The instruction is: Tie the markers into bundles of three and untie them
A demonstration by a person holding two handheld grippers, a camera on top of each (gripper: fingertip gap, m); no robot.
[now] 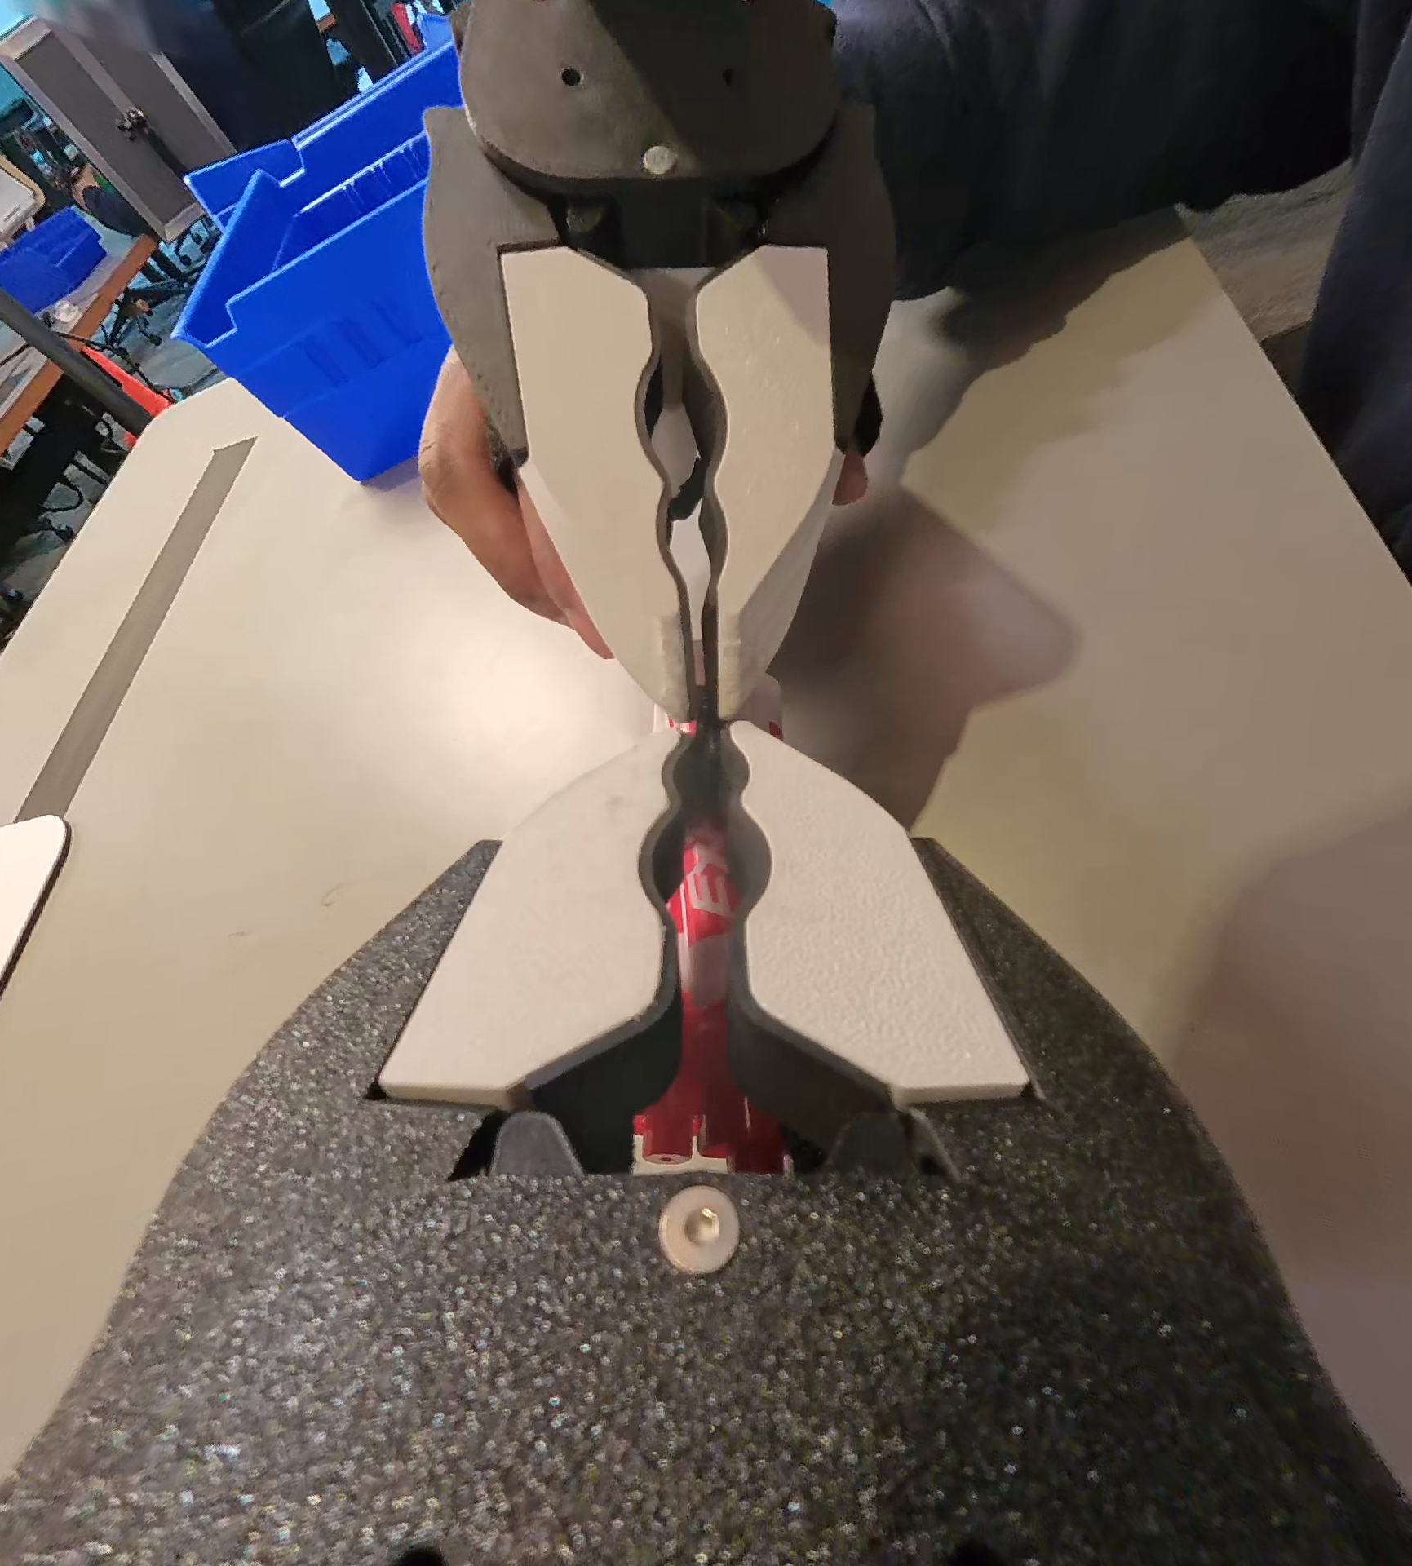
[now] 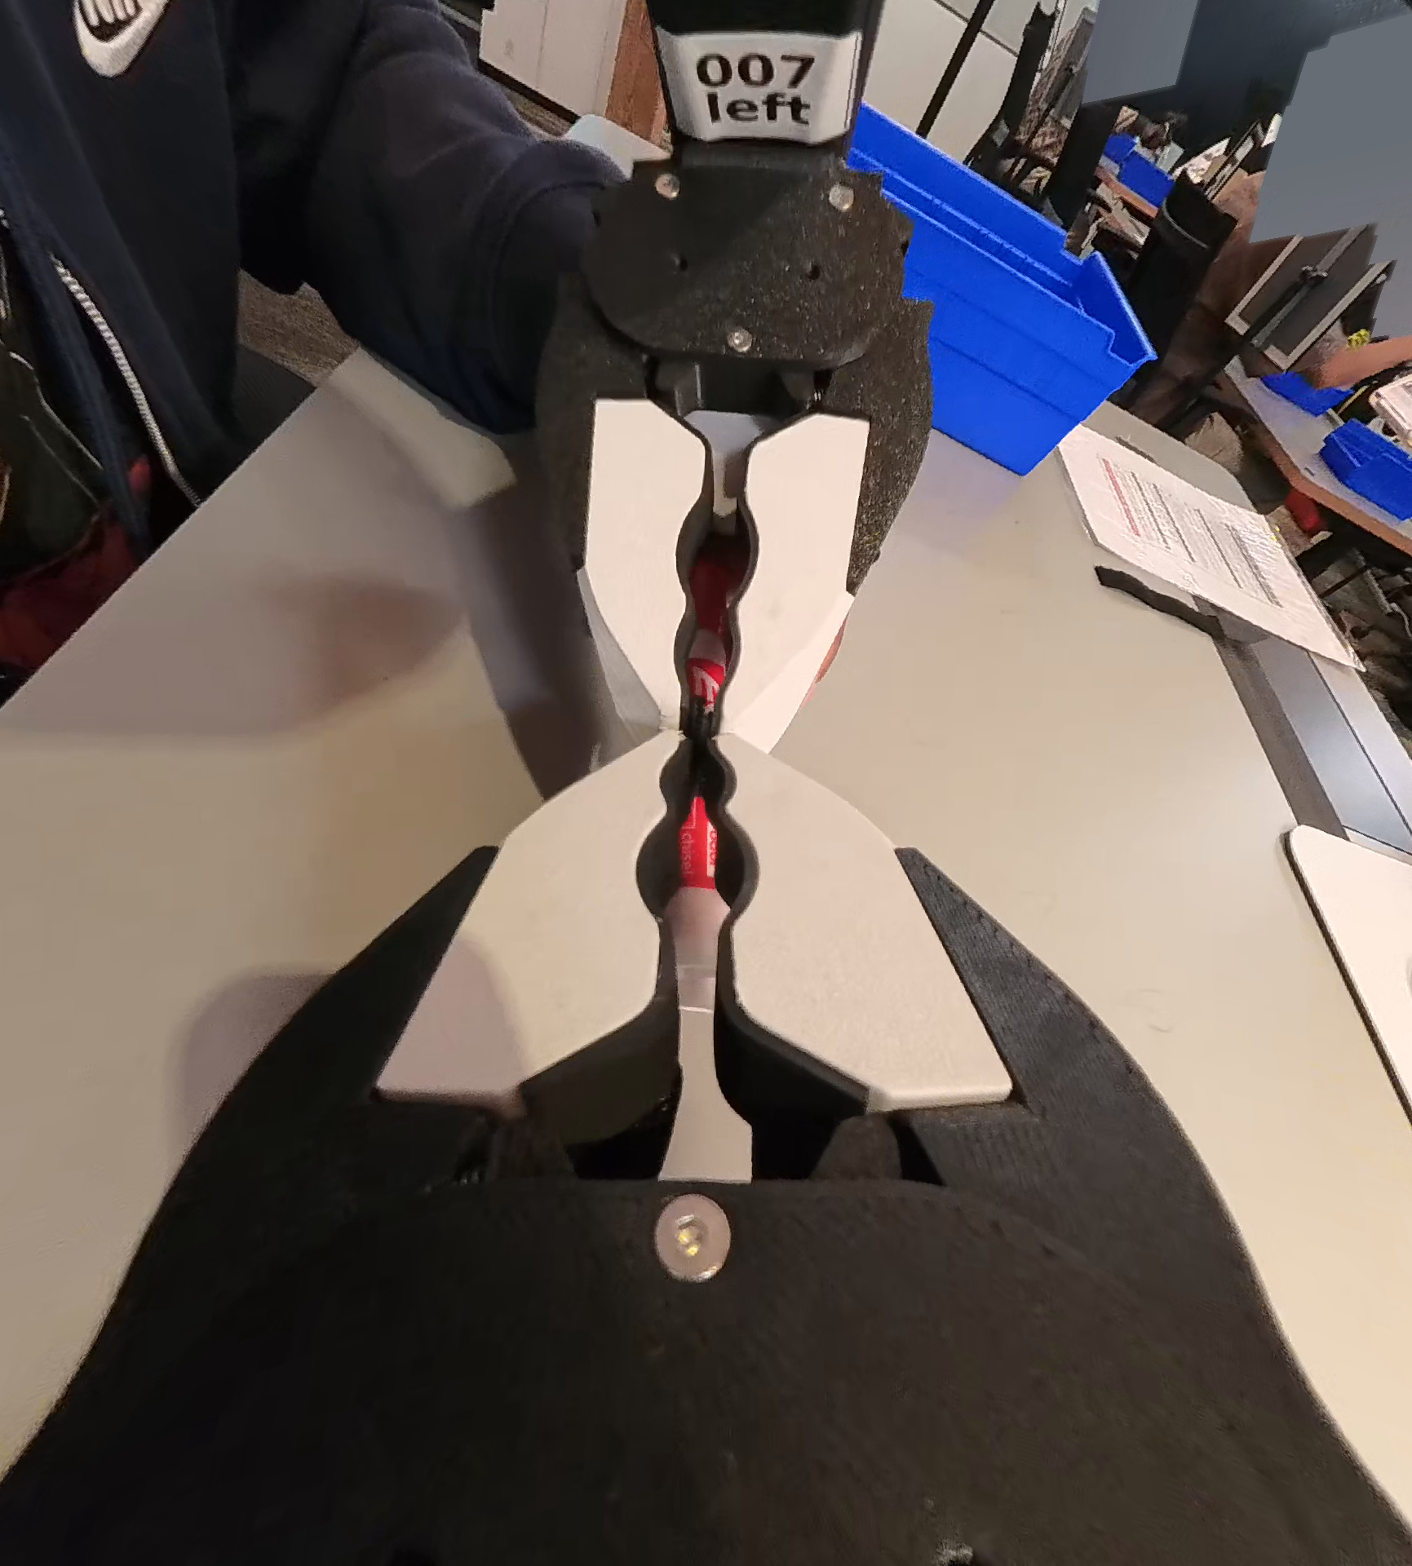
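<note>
Red markers with white print (image 1: 700, 898) lie on the table right under both grippers. I see them only through the gaps between the fingers, also in the right wrist view (image 2: 695, 856). My left gripper (image 1: 706, 735) and right gripper (image 2: 698, 747) meet tip to tip above the markers. A thin black band (image 1: 711, 678) runs between the tips of both, and it also shows in the right wrist view (image 2: 698, 720). Each gripper is shut on this band. How the band sits around the markers is hidden by the fingers.
Blue bins (image 1: 329, 280) stand at the table's far edge. A printed sheet (image 2: 1194, 551) lies on the table. A white board (image 2: 1397, 1000) sits at the side. A hand (image 1: 482, 508) holds the right gripper. A dark slot (image 1: 134, 627) runs along the tabletop. My two grippers' fingertips are within a few centimetres of each other.
</note>
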